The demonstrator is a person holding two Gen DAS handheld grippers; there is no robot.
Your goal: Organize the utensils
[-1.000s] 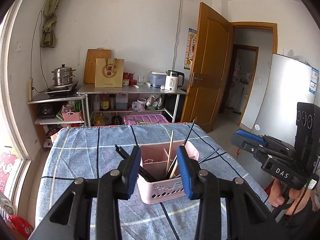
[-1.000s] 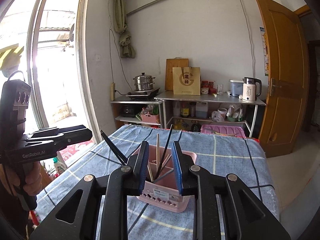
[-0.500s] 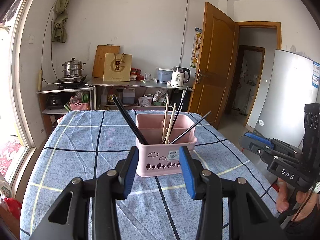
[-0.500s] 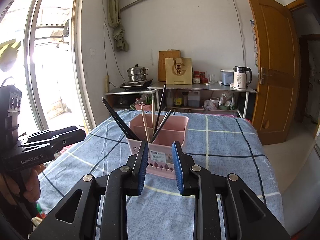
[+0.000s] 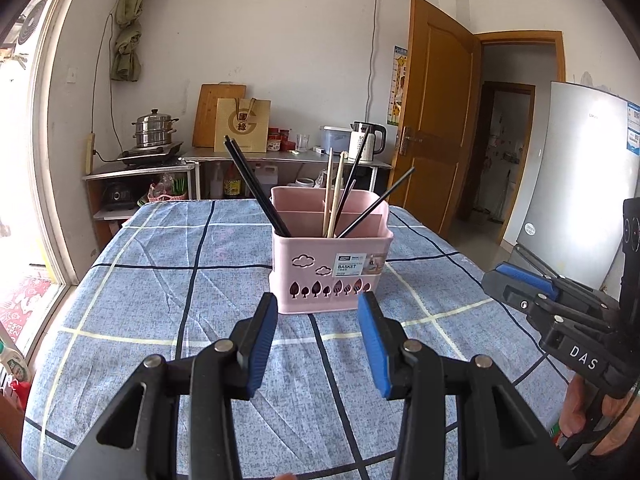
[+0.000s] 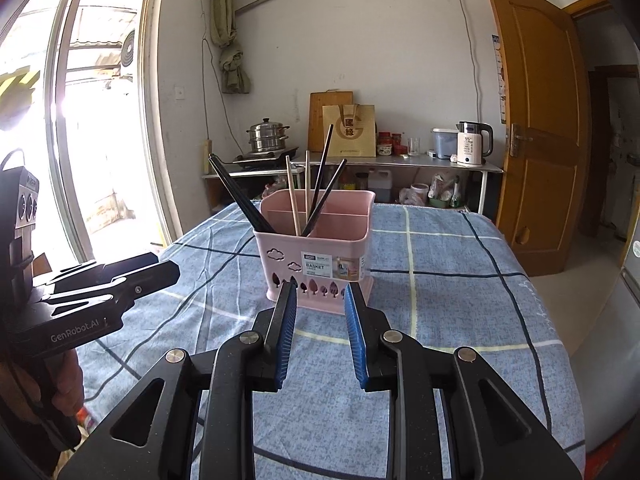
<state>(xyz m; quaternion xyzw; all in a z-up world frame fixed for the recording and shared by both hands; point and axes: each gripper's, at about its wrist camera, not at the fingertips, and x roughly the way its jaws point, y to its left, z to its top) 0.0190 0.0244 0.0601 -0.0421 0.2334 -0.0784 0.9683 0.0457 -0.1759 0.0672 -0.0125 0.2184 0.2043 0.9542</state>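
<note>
Both hand-held grippers have dropped lower and drawn back from the pink basket point(image 5: 331, 268), which earlier sat partly between the fingers and now stands clear beyond their tips. Left hand-held gripper point(image 5: 318, 312) is spread, nothing between its blue pads. Right hand-held gripper point(image 6: 321, 300) is also spread and empty, its gap narrower. Basket rests on the checked blue tabletop point(image 5: 168, 304), black chopsticks point(image 5: 256, 188) and pale chopsticks point(image 5: 333, 196) leaning out of its compartments.
</note>
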